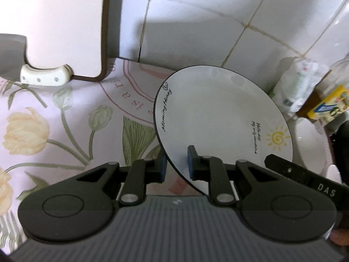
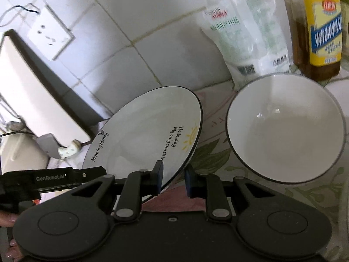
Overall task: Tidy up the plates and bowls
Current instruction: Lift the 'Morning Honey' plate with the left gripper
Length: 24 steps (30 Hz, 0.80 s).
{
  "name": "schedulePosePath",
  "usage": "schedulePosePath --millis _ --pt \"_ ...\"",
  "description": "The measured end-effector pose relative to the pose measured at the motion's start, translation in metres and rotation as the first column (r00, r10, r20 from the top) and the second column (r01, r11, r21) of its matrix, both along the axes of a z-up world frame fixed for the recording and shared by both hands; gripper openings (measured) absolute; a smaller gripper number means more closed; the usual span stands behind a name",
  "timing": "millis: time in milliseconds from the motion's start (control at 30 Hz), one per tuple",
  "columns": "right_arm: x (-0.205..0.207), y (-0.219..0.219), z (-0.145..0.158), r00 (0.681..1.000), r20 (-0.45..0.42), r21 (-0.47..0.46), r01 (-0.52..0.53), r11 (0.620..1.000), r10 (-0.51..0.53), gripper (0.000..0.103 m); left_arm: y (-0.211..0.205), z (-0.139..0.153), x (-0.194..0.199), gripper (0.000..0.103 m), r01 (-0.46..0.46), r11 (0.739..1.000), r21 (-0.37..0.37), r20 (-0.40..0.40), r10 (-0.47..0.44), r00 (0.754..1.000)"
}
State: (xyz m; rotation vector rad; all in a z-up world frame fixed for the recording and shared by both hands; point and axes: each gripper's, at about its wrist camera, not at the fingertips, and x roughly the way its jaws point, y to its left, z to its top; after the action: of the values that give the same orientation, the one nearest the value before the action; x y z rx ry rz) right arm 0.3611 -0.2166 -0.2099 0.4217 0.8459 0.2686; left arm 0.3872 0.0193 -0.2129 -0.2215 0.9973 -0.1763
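A white plate [image 1: 218, 113] with a dark rim, a sun drawing and script lettering hangs tilted above the floral tablecloth [image 1: 43, 120]. My left gripper [image 1: 177, 167] is shut on its near rim, one blue pad on each face. In the right wrist view the same plate [image 2: 141, 131] is pinched at its lower edge by my right gripper [image 2: 173, 180], also shut on it. To the plate's right a white bowl [image 2: 285, 128] with a dark rim sits on the cloth; the left wrist view shows part of this bowl [image 1: 309, 144] behind the plate.
A cutting board [image 1: 54, 21] leans on the tiled wall, with a white knife handle [image 1: 45, 75] at its foot. A plastic bag [image 2: 246, 35] and an oil bottle [image 2: 320, 26] stand behind the bowl. A wall socket [image 2: 50, 32] is at upper left.
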Motion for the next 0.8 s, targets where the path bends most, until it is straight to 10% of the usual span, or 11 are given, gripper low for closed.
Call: schedulePosePath --millis 800 --pt "-0.147 -0.001 0.118 0.983 0.151 0.032 -0.112 0.993 0.106 0.027 0.022 0.134 -0.166 0.017 0.014 0.999 0.032 0.178 -0.02 0.984"
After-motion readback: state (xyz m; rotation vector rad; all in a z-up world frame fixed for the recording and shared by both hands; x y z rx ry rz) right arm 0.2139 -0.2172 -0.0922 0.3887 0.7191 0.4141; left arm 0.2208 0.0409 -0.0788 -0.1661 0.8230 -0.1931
